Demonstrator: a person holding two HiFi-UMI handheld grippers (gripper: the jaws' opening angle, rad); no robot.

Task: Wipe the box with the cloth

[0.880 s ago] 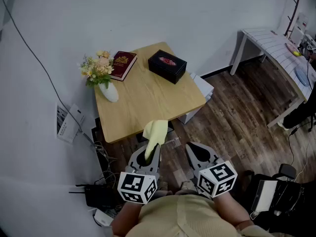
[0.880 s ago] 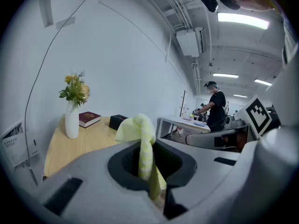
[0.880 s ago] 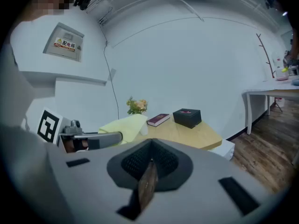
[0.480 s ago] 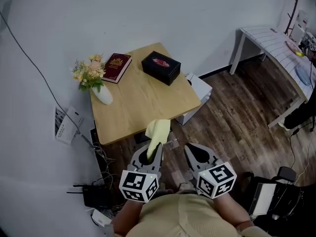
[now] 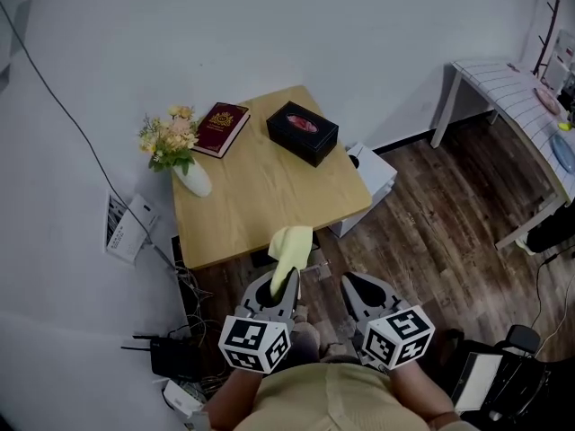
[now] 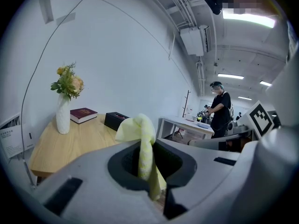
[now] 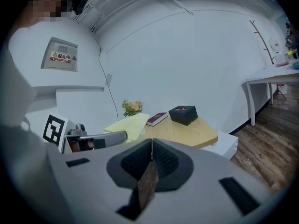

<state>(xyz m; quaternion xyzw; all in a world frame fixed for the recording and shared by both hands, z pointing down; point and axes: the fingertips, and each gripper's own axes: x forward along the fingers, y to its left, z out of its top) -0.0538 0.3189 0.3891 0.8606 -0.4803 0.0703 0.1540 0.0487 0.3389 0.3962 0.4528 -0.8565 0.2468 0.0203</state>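
Observation:
A black box (image 5: pixel 303 132) with a red oval on its lid stands at the far right of the wooden table (image 5: pixel 260 196); it also shows in the left gripper view (image 6: pixel 115 120) and the right gripper view (image 7: pixel 183 114). My left gripper (image 5: pixel 289 279) is shut on a yellow cloth (image 5: pixel 290 245), which sticks up from its jaws (image 6: pixel 140 139) just short of the table's near edge. My right gripper (image 5: pixel 345 281) is shut with nothing in it, held beside the left one above the floor.
A white vase of flowers (image 5: pixel 184 155) and a dark red book (image 5: pixel 218 120) stand at the table's far left. A white box (image 5: pixel 371 176) sits on the floor by the table. Cables and a router (image 5: pixel 171 356) lie at left. A white desk (image 5: pixel 517 106) stands at right.
The view has shifted a little; the table sits slightly right and lower than half a second ago. Both grippers hold their pose, the cloth still clamped in the left one.

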